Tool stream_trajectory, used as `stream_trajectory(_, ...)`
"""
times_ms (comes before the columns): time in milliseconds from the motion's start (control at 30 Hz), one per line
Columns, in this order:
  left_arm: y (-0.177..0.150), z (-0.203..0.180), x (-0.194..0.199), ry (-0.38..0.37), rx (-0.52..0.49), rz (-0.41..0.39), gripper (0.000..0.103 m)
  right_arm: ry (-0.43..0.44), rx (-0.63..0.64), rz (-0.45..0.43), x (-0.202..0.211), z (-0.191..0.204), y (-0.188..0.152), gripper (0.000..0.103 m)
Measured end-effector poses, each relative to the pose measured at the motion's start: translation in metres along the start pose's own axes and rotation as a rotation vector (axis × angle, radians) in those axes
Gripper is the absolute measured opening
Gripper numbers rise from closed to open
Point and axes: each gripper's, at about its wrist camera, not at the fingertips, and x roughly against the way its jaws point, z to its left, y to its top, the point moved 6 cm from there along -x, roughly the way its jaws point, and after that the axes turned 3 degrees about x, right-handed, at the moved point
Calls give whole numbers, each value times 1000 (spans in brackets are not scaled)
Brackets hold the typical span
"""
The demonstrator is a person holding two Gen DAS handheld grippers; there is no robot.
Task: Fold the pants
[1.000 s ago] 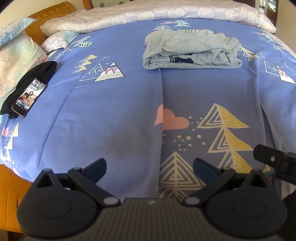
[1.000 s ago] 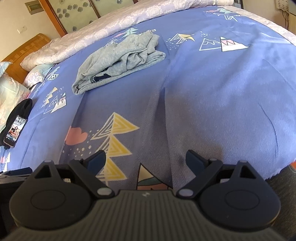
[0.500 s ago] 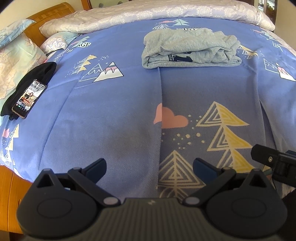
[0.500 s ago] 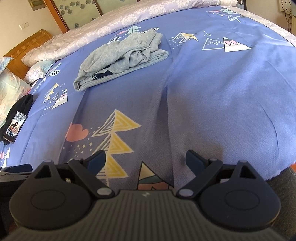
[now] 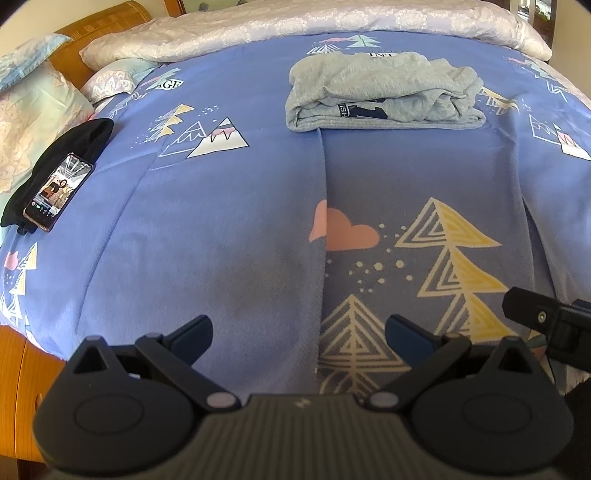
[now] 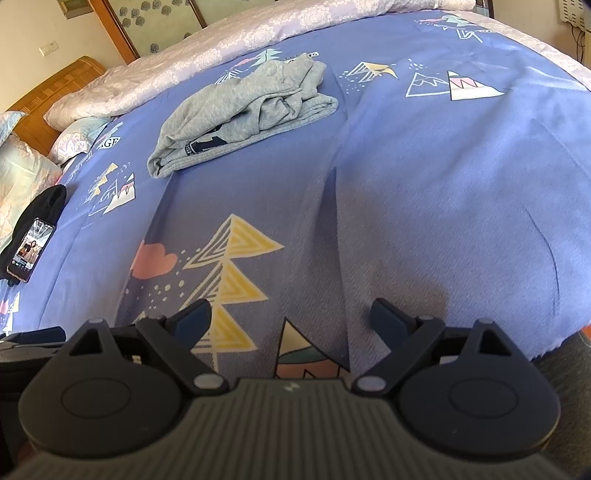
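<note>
Grey pants (image 5: 384, 96) lie folded in a bundle on the far middle of the blue patterned bedspread (image 5: 229, 206); they also show in the right wrist view (image 6: 243, 114) at upper left. My left gripper (image 5: 299, 330) is open and empty, low over the bed's near edge, far from the pants. My right gripper (image 6: 290, 314) is open and empty, also over the near edge. The right gripper's side (image 5: 546, 321) shows at the right of the left wrist view.
A phone (image 5: 57, 192) with a lit screen lies on a black cloth (image 5: 74, 147) at the bed's left side, next to pillows (image 5: 33, 122). A wooden headboard (image 5: 99, 29) and a rolled pale quilt (image 5: 332, 18) lie beyond. The bed's wooden frame (image 5: 22, 350) is at lower left.
Both views have crept slightly toward the bed, so the pants sit a little lower and larger. Both grippers stay open and empty.
</note>
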Motion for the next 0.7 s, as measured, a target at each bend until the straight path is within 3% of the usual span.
stream_trajectory(700, -2, 0, -3, -1, 4, 12, 103, 0, 1, 1, 0, 0, 0, 95)
